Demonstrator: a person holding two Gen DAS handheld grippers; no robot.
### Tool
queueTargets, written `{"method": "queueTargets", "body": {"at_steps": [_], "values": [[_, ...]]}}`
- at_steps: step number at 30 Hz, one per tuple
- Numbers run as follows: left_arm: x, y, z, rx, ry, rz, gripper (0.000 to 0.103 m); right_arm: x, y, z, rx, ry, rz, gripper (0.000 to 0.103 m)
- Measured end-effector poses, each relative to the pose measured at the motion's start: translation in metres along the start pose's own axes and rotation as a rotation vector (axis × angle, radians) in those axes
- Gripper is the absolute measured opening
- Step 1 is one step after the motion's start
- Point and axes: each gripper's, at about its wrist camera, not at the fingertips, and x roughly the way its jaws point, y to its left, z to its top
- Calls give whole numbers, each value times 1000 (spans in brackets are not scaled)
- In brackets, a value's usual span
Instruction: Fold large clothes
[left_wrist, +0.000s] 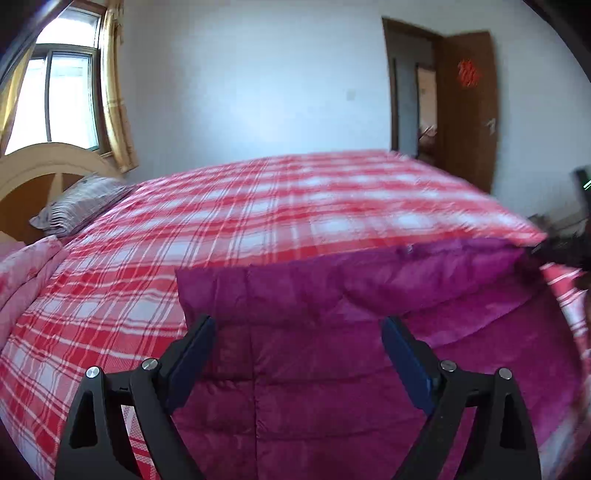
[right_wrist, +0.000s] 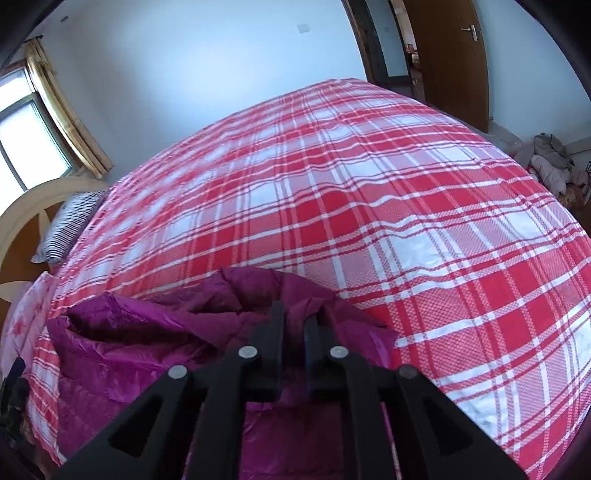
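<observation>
left wrist view: one magenta quilted jacket (left_wrist: 295, 369), puffy with stitched channels, spread on one bed (left_wrist: 221, 229) under a red-and-white plaid cover, near its front edge. one sleeve (left_wrist: 436, 273) lifted and stretched toward the right, blurred. left gripper (left_wrist: 297, 332) above the jacket with its two black fingers spread wide, blue pads (left_wrist: 195, 354) bare, clamping nothing. one striped pillow (left_wrist: 81, 203) by one curved wooden headboard (left_wrist: 37, 166); one window (left_wrist: 59, 92); one brown door (left_wrist: 469, 110).

right wrist view: same jacket (right_wrist: 129, 350) bunched in shiny, crinkled folds at the near edge of the plaid bed (right_wrist: 406, 221). right gripper (right_wrist: 293, 317) with fingers pressed together, pinching a fold of jacket fabric. one heap of pale clothes (right_wrist: 550, 158) on the floor at right.
</observation>
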Motion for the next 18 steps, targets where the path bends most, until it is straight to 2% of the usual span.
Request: {"method": "queueTargets", "body": {"at_steps": [1,2,3,4,7,10,12,14,18], "values": [[12,0,-5,-1,28,28,91,-1,1,-1,-1,-9,-16,27],[23,2,-10,-17,56,48,91,-6,2,-3,-3,-35,-31,46],[31,5,-14,-45,81,49,91,-14,5,-6,-10,-67,-42,69],[36,8,-19,-77,100,36,91,-26,13,-11,-34,-122,-56,76],[39,12,-21,-121,103,34,91,-46,36,-27,-116,-197,-24,79],[31,7,-10,-111,111,60,91,-37,72,-48,-240,-156,76,78],[21,-2,4,-87,53,45,91,-20,94,-56,-337,-119,58,76],[14,-17,17,-16,-3,76,91,-5,104,-59,-375,-123,28,76],[45,-34,23,86,31,122,92,24,101,-56,-353,-107,-35,76]]}}
